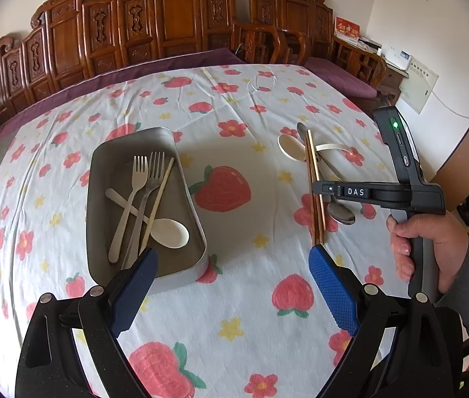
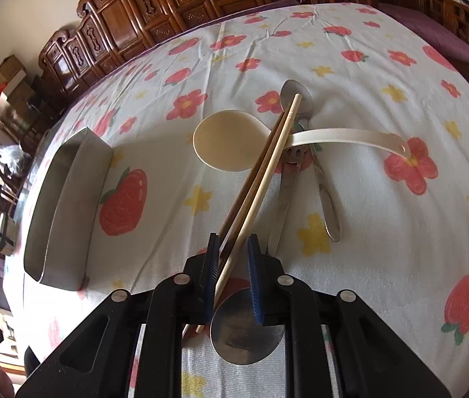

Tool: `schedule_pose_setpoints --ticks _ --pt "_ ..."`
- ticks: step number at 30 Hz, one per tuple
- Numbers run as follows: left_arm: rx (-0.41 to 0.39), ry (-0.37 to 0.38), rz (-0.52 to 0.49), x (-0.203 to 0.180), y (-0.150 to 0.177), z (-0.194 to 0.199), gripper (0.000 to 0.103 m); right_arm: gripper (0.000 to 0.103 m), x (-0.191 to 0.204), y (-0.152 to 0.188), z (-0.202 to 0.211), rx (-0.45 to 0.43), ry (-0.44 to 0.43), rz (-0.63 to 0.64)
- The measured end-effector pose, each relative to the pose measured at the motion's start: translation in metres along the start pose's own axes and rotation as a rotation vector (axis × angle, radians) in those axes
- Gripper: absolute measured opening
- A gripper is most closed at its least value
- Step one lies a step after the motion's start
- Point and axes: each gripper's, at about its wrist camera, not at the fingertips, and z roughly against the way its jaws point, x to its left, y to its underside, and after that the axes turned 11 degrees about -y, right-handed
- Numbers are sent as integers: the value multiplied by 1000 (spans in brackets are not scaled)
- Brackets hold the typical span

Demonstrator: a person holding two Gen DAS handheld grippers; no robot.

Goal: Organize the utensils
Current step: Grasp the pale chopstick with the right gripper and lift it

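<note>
The right gripper (image 2: 232, 273) has its jaws nearly pressed together around 2 chopsticks (image 2: 261, 172), a dark one and a light one, which run forward between the blue pads (image 2: 255, 285) and rest on the pile ahead. I cannot tell if the pads really press on the sticks. Just under the jaws lies the bowl of a metal spoon (image 2: 246, 328). Its handle goes forward, beside a second metal spoon (image 2: 314, 152), and a cream plastic spoon (image 2: 224, 142) lies across them, under the chopsticks.

The left gripper (image 1: 231, 268) hangs above the worktop (image 1: 234, 298) with its jaws spread wide and nothing between them. Its left pad is over the near corner of a metal tray (image 1: 101, 172). In the tray lie 2 forks (image 1: 141, 195), 1 cream spoon (image 1: 168, 232) and 1 light chopstick (image 1: 158, 202), crossing each other. A cloth (image 1: 251, 99) with strawberries and flowers covers the worktop. The tray stands well apart from the pile, to its left. A hand (image 1: 430, 242) holds the right gripper by the handle. Carved wooden chairs (image 1: 174, 16) stand behind the worktop.
</note>
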Motion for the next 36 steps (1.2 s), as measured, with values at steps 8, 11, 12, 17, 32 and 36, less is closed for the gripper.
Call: schedule_pose_setpoints --ticks 8,11,12,17,32,36 --pt "2 -2 1 0 1 0 89 5 1 0 3 -4 7 -14" --pt "3 -2 0 0 1 0 89 4 3 2 6 -4 12 -2" --pt "4 -2 0 0 1 0 89 4 3 3 8 -5 15 -1" --pt "15 1 -8 -7 0 -5 89 0 5 8 29 -37 3 6" --pt "43 -1 -81 -51 -13 -34 89 5 6 3 28 -18 -9 82" --pt "47 -7 -83 -50 -12 -34 89 5 4 -3 10 9 10 72"
